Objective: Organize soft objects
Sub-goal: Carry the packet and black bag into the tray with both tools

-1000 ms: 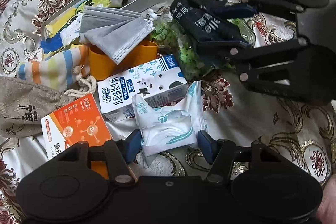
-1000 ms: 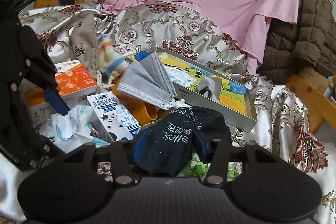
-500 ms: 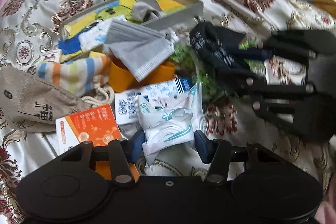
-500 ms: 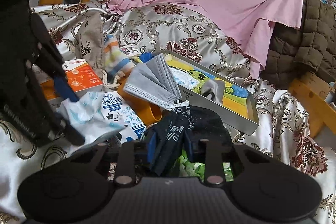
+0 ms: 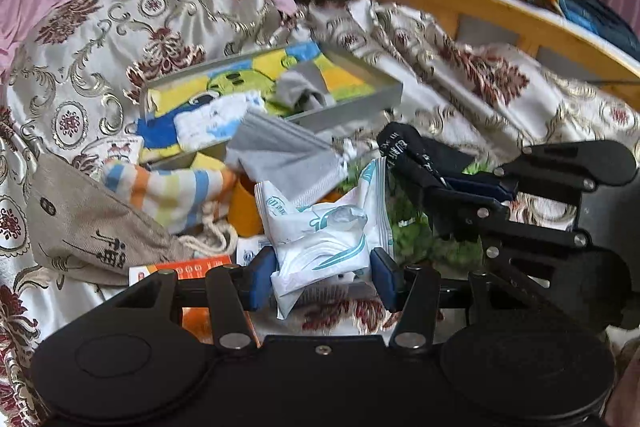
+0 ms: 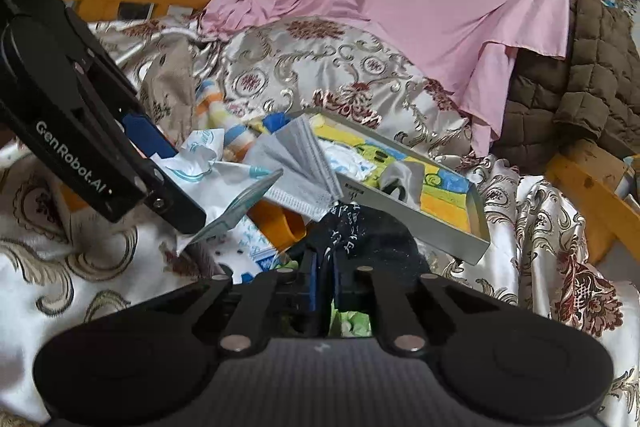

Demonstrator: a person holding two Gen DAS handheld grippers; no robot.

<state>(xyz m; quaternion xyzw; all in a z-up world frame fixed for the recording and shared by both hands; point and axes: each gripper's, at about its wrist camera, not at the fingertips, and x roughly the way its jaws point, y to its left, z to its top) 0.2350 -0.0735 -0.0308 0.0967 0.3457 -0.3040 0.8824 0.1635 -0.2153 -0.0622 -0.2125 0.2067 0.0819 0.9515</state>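
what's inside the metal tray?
In the metal tray: a grey sock and a white-and-blue cloth on a colourful printed liner. The grey face mask overhangs its near corner, hiding whatever lies beneath.
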